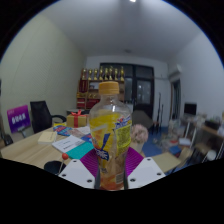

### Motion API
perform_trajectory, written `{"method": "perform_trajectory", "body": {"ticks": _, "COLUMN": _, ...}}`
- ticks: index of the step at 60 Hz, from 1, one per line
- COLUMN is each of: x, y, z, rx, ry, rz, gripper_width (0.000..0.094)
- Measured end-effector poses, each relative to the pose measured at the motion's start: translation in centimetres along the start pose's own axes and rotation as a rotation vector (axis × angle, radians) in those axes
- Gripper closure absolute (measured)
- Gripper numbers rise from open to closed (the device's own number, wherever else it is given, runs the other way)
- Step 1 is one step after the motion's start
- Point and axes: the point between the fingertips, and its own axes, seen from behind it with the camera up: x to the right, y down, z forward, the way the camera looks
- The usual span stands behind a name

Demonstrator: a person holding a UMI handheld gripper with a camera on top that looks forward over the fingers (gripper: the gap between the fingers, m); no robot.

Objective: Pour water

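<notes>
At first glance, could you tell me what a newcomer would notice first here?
The bottle, yellow-labelled with an orange cap, stands out first, upright between the fingers of the hand-held gripper, which press on it. Beyond it lies a cluttered table, and further back a shelf against the far wall.

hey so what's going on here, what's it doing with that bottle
A handheld gripper is clamped on a clear plastic bottle with an orange cap and a yellow label. Both pink-padded fingers press its sides, and the bottle stands upright, seemingly lifted above a cluttered wooden table in an office. It is not tilted, so no pouring has begun.
</notes>
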Motion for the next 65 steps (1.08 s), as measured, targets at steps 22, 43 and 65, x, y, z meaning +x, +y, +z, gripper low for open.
{"method": "perform_trajectory", "body": {"ticks": 22, "x": 1.7, "y": 7.6, "z": 1.2, "rx": -0.094, "ry": -0.039, "rz": 0.116, "gripper_width": 0.0591}}
{"method": "perform_trajectory", "body": {"ticks": 43, "x": 0.2, "y": 8.5, "z": -8.3, "rx": -0.361, "ry": 0.072, "rz": 0.110, "gripper_width": 0.0099}}
{"method": "perform_trajectory", "body": {"ticks": 65, "x": -8.8, "y": -2.9, "z": -30.0, "rx": -0.445, "ry": 0.216, "rz": 0.187, "gripper_width": 0.0104}}
